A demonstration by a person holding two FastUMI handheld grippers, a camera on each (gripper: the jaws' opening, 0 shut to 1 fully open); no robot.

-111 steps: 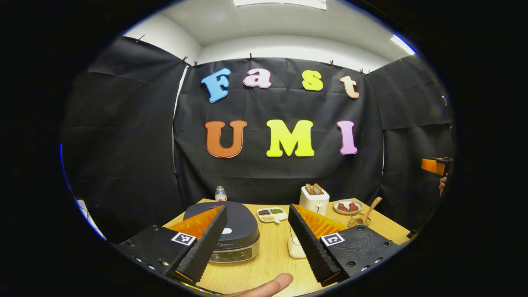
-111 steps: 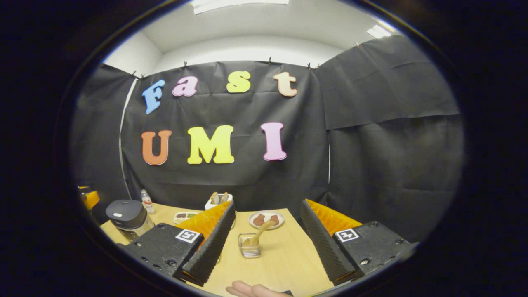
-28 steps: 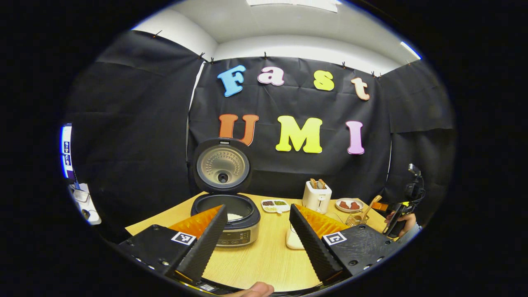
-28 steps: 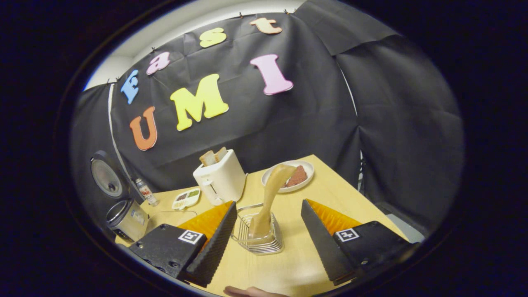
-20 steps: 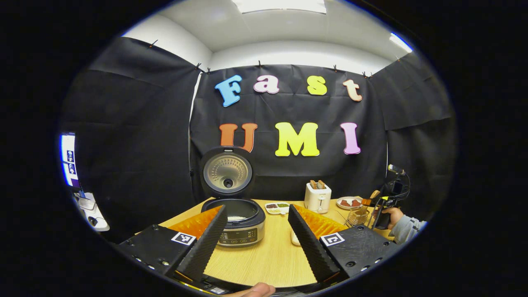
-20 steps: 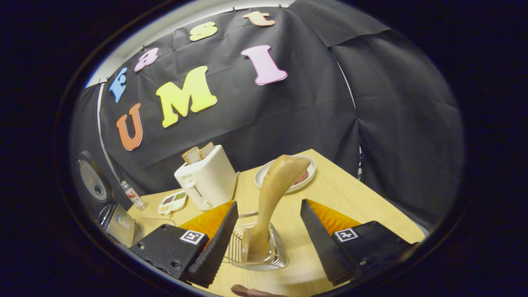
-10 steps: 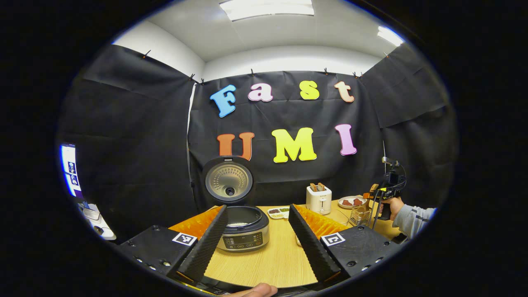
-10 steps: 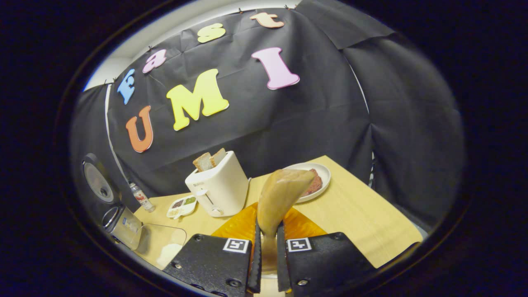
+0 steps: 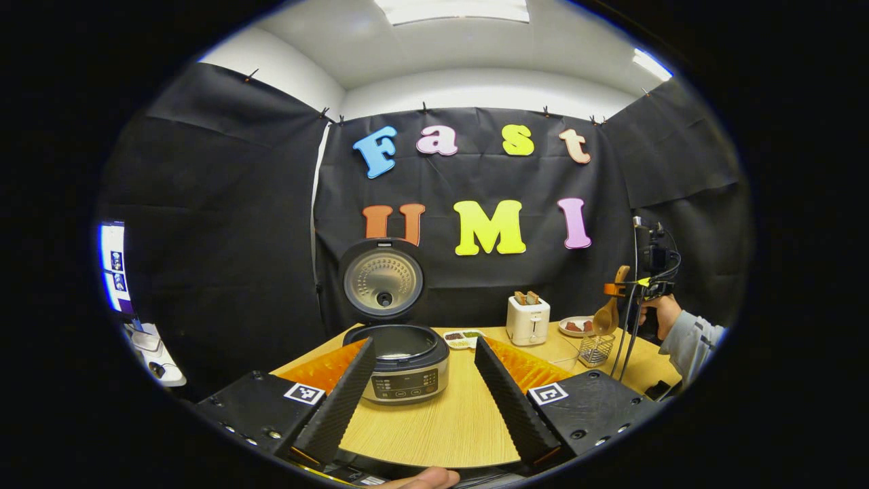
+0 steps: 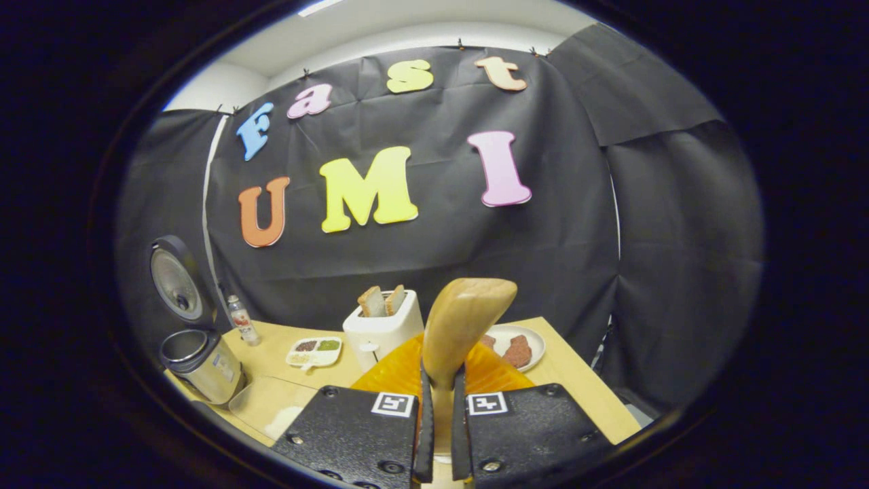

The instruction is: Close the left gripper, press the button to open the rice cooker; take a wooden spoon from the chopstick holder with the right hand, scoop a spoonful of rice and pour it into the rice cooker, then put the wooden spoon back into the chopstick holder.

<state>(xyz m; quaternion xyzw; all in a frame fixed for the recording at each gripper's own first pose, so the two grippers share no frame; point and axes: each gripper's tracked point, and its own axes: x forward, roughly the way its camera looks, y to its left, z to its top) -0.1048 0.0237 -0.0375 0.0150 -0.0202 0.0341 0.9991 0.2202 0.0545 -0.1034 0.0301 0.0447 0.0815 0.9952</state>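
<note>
The right gripper (image 10: 435, 435) now has its two jaws pressed together on the handle of the pale wooden spoon (image 10: 461, 326), and since half a second ago it has lifted it: in the left gripper view the spoon bowl (image 9: 603, 319) hangs above the small wire chopstick holder (image 9: 595, 350) at the far right of the light wooden table (image 9: 434, 424), clear of it or nearly so. The dark round rice cooker (image 9: 404, 363) stays open, its lid upright. The left gripper (image 9: 424, 394) hovers near the front edge of the table, jaws wide apart and holding nothing. So taking the spoon seems done; scooping rice from the clear tray (image 10: 268, 407) is next, I think.
</note>
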